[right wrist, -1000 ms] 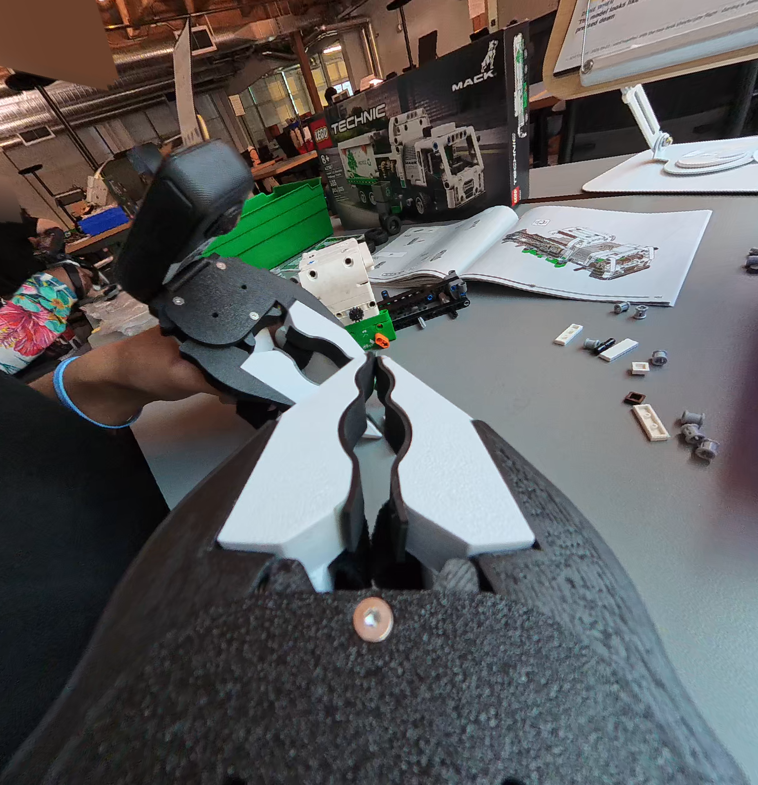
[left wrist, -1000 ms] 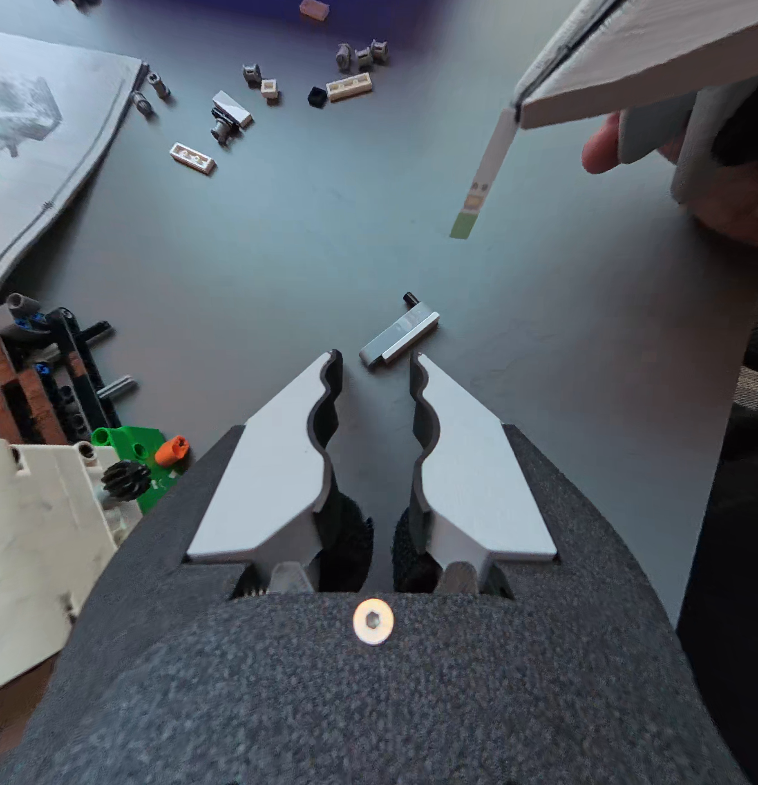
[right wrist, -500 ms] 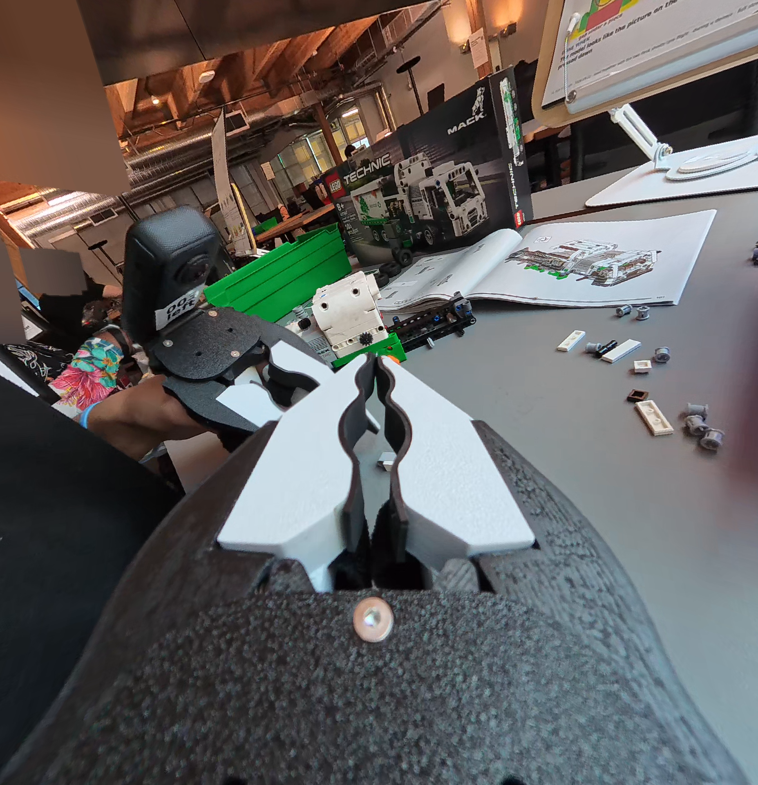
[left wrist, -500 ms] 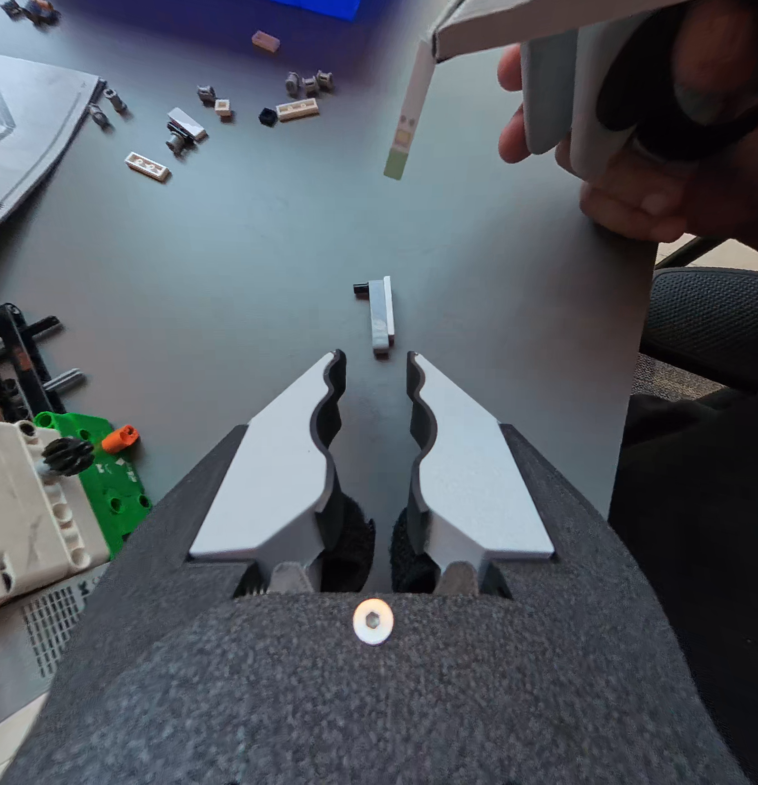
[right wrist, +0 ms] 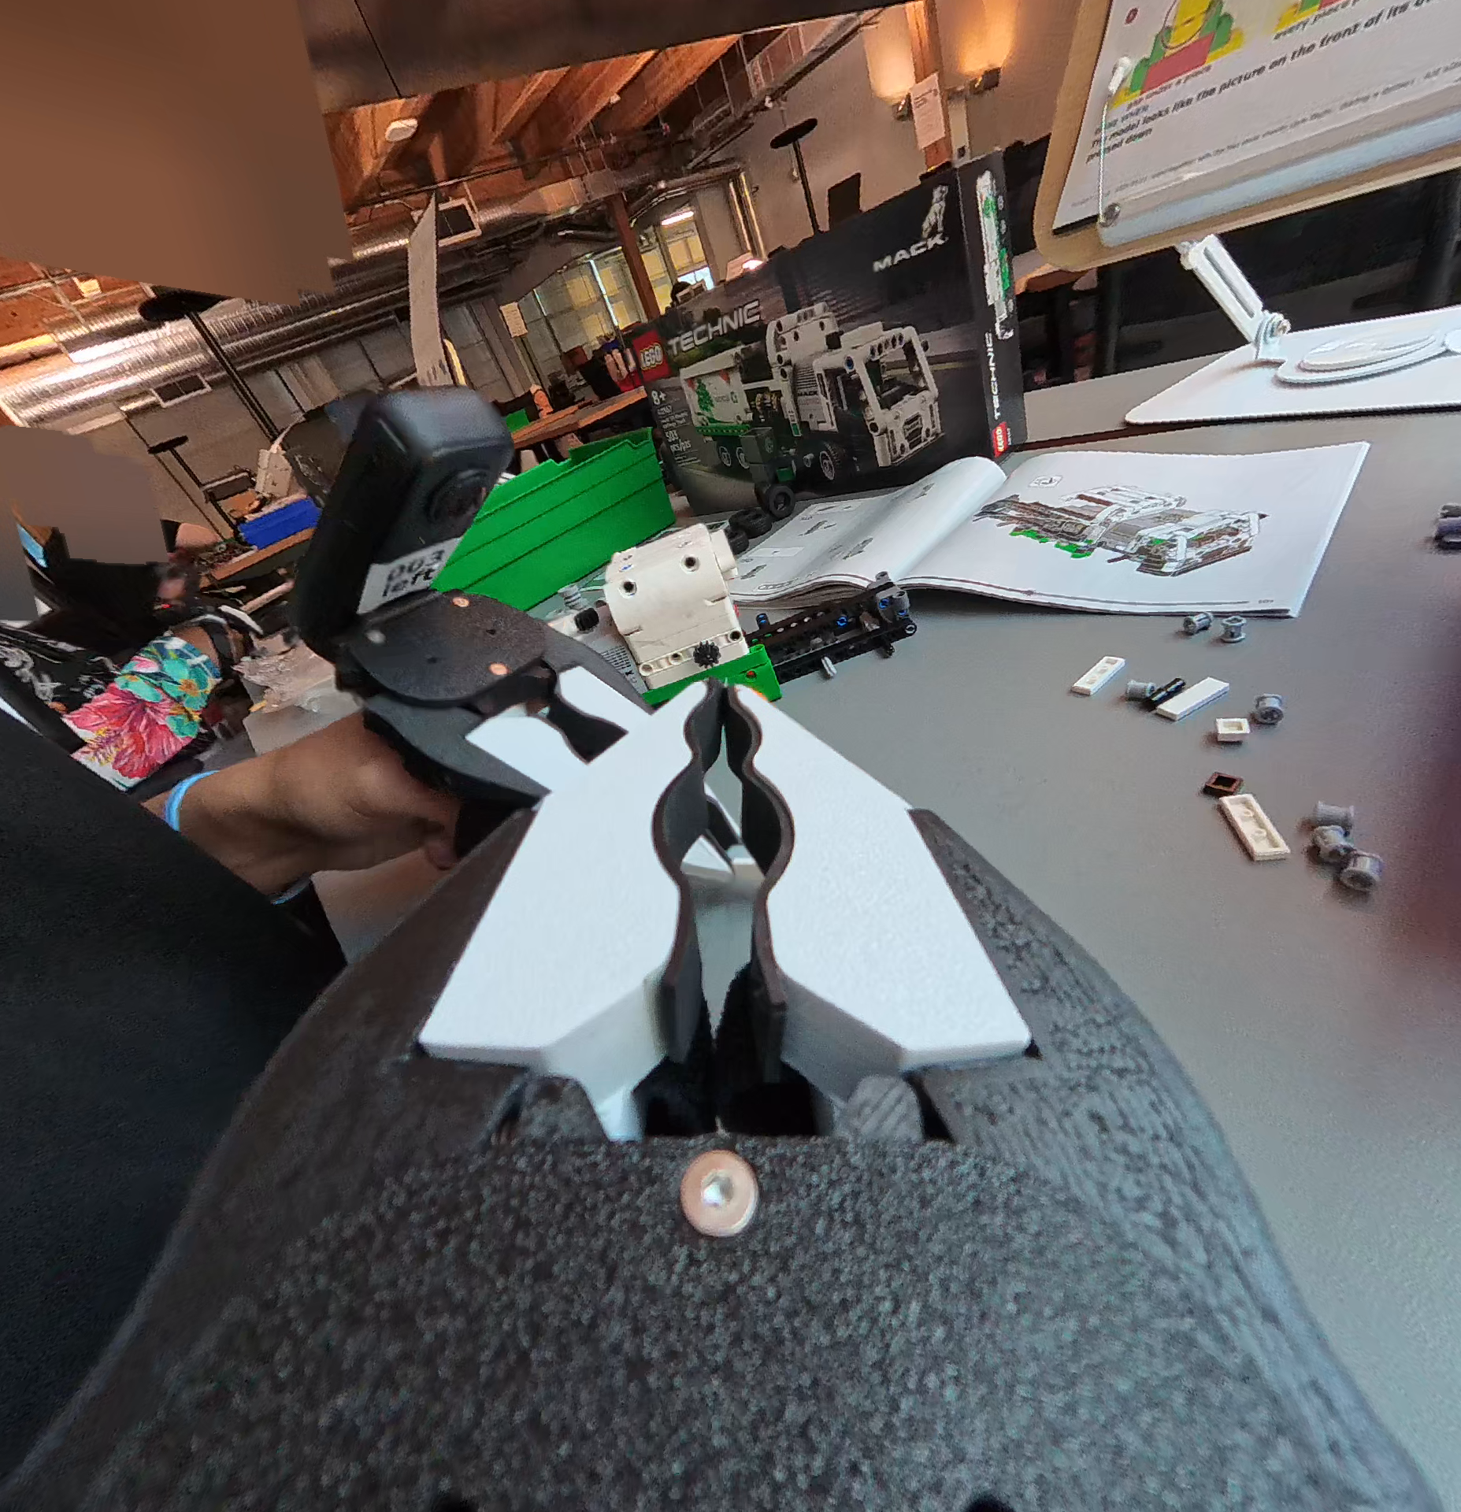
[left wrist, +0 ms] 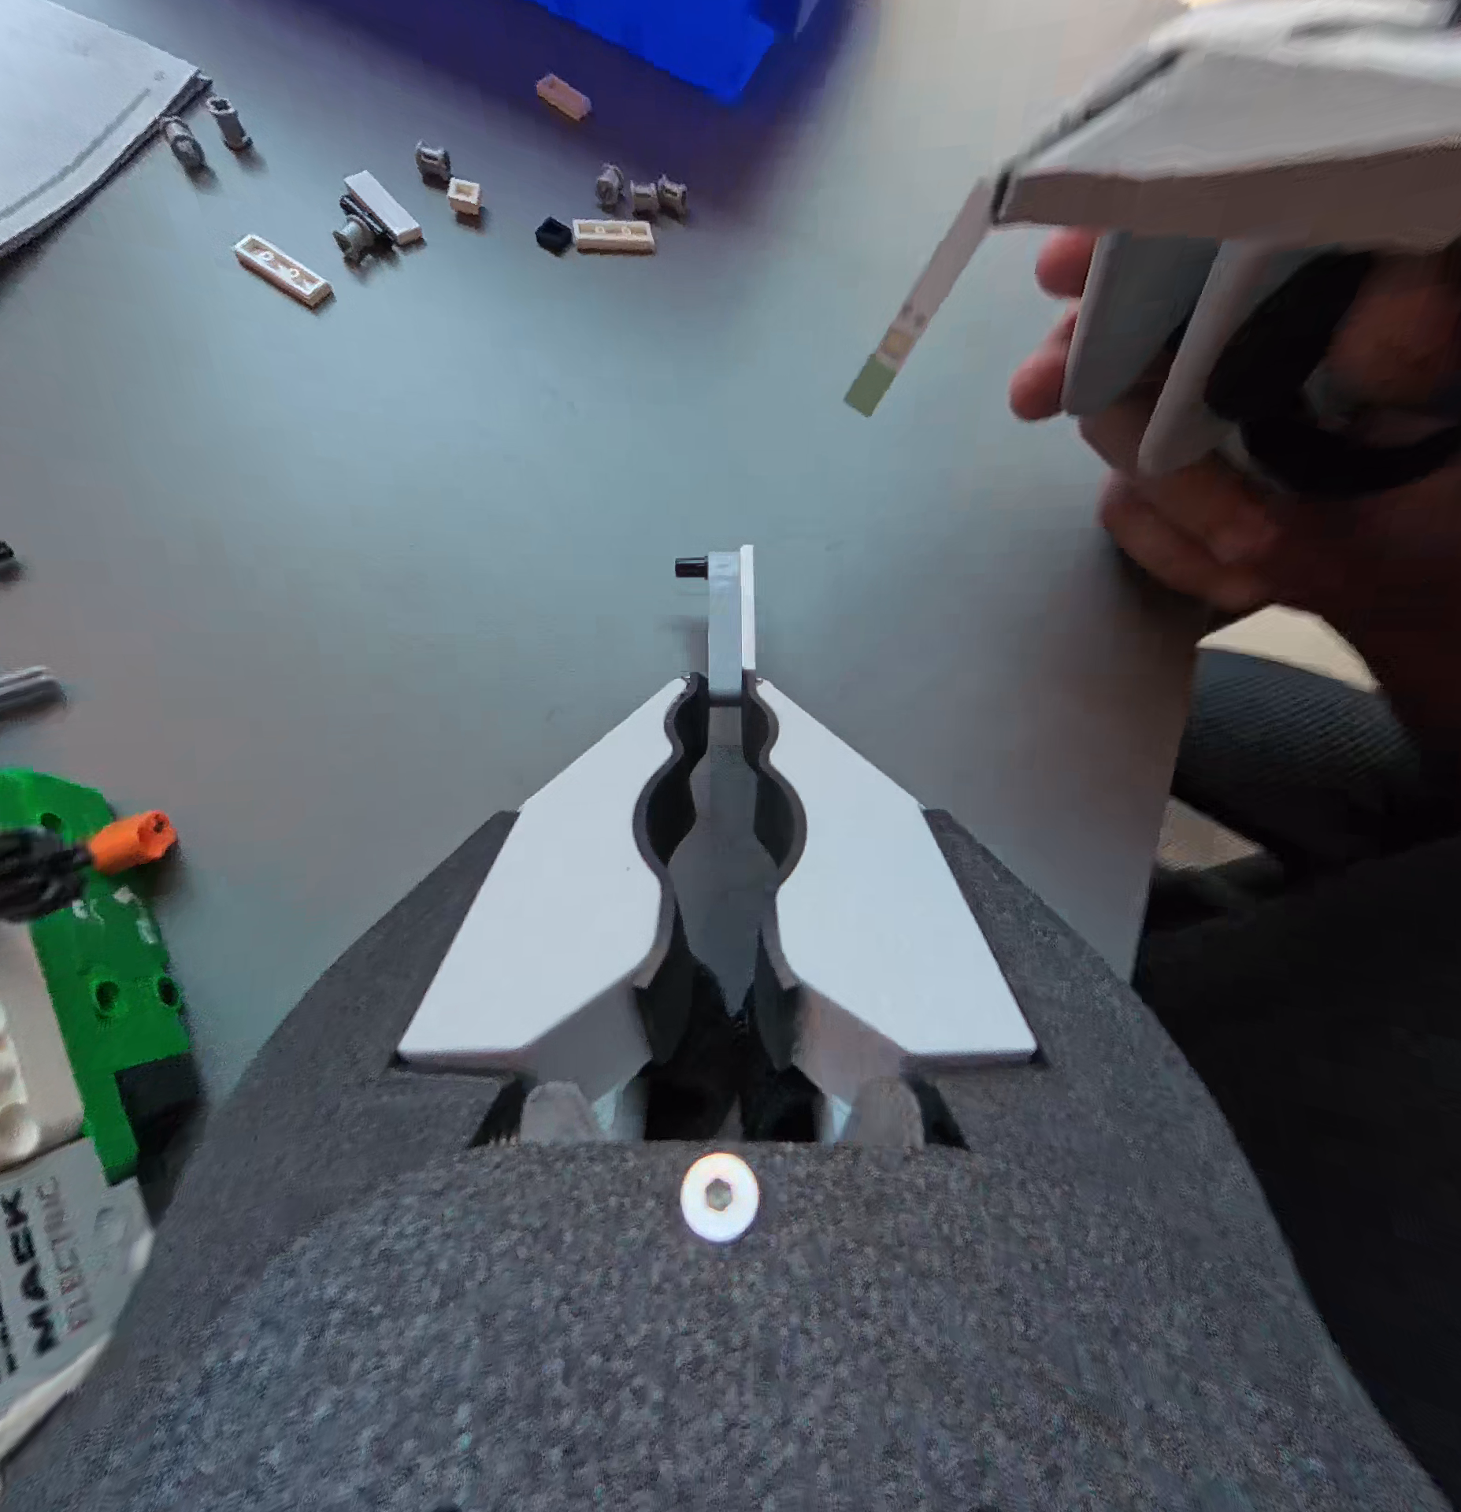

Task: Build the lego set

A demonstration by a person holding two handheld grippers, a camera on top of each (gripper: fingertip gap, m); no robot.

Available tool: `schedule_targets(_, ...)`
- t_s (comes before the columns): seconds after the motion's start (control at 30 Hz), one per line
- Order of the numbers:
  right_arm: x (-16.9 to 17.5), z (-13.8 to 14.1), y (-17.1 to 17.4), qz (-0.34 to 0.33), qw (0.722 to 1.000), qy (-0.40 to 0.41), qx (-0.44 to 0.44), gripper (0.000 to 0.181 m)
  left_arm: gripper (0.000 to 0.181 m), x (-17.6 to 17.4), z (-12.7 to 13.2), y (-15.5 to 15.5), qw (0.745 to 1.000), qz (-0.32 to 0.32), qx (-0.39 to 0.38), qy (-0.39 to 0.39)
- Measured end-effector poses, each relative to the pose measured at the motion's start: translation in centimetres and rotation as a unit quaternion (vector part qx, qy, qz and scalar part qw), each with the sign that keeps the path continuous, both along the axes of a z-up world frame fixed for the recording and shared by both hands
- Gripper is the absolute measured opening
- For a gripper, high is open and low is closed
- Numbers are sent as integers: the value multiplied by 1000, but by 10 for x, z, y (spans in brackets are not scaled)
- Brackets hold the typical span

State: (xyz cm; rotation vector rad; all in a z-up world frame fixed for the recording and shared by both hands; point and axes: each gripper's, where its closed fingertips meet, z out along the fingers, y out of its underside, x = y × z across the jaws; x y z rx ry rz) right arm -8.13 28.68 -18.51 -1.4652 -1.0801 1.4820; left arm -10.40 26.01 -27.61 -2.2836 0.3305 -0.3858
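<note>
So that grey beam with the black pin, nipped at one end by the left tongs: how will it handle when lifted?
The grey beam looks like rigid plastic, so it probably won't flex. The left tongs grip only its near end, so it may pivot or droop. Its smooth faces could slip, and the black pin might snag.

surface: grey table (left wrist: pixel 465 458)
on it: open instruction booklet (right wrist: pixel 1120 532), loose small pieces (left wrist: pixel 465 204), white-green model (right wrist: pixel 678 614), set box (right wrist: pixel 833 368)
</note>
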Motion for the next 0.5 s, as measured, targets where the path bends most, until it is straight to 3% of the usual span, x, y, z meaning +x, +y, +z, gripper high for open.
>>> schedule_targets(0.1, -3, 2, -3, -22, 997, -9, 71, 0, 6, 5, 26, -5, 982, 49, -2, -183)
schedule_targets(0.23, -11, 13, -27, -36, 963, 12, 267, 0, 6, 1, 56, -22, 917, 90, -4, -389)
schedule_targets(0.33, -22, 20, -54, -37, 905, 57, 419, 0, 6, -4, 71, -39, 882, 111, 11, -458)
schedule_targets(0.5, -38, 26, -77, -48, 844, 88, 528, 0, 6, -28, 101, -75, 832, 140, 73, -531)
